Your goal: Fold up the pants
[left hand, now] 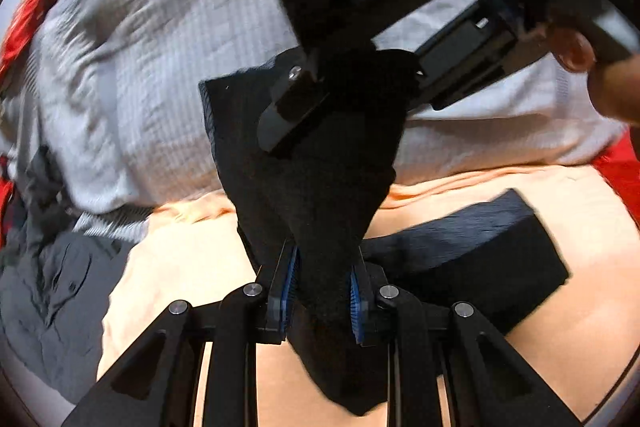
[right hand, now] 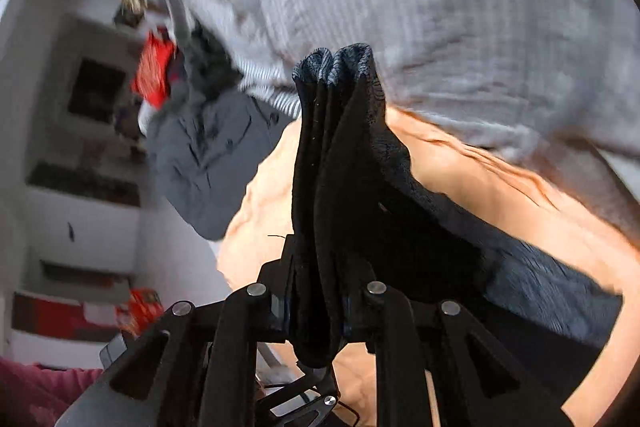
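Bare peach sheet (left hand: 520, 367) is lying open at four o'clock. The grey quilt (left hand: 160, 67) is crowding twelve o'clock. Grey clothes (left hand: 52, 287) are blocking nine o'clock.

A grey garment (left hand: 52, 291) lies beside a white quilt (left hand: 152, 67) on peach bedding (left hand: 520, 187).

Pants (left hand: 320, 187) bunched between both grippers, above the sheet (left hand: 520, 347). Quilt (left hand: 160, 47) behind; crumpled shirt (left hand: 52, 291) off left.
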`<state>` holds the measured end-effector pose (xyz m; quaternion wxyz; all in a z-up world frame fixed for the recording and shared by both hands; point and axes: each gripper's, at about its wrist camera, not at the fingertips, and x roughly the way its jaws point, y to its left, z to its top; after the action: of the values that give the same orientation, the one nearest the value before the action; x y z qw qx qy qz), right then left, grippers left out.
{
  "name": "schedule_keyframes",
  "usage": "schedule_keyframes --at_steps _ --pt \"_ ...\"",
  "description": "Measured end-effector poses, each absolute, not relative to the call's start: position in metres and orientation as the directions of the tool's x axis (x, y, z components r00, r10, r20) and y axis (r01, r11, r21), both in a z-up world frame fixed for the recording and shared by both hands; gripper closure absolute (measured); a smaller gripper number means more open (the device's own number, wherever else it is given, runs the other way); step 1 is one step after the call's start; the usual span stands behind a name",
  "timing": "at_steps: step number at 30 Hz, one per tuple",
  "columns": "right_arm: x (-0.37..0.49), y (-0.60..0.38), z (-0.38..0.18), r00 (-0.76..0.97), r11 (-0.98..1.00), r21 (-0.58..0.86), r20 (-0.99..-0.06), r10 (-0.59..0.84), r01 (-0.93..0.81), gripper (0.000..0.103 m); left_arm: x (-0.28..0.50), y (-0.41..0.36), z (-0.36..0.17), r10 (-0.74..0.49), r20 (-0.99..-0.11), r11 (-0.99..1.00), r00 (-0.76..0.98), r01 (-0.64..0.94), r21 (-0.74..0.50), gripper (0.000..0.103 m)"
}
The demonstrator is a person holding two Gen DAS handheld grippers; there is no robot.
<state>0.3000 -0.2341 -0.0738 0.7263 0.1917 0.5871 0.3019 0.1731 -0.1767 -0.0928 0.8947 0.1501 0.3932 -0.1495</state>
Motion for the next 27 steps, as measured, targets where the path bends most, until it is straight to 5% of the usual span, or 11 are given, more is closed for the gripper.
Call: schedule_keyframes --at_steps 10,22,25,27 --pt "0.224 -0.400 -0.106 0.307 0.689 0.725 -0.653 0.692 -0.013 0.085 0.129 -0.298 -0.118 -0.257 -0.811 0.777 0.525 0.611 0.149 0.080" --pt "0.159 -0.480 -0.242 0.359 0.560 0.789 -0.614 0.702 0.253 0.085 0.101 -0.350 -0.202 -0.113 -0.897 0.662 0.427 0.706 0.252 0.080" --pt "0.154 -0.481 -0.250 0.361 0.552 0.791 -0.612 0.704 0.264 0.084 0.097 -0.350 -0.203 -0.084 -0.904 0.646 0.420 0.714 0.271 0.071" --pt "0.153 -0.481 -0.250 0.352 0.572 0.777 -0.629 0.693 0.263 0.083 0.095 -0.346 -0.198 -0.099 -0.918 0.654 0.385 0.720 0.232 0.051"
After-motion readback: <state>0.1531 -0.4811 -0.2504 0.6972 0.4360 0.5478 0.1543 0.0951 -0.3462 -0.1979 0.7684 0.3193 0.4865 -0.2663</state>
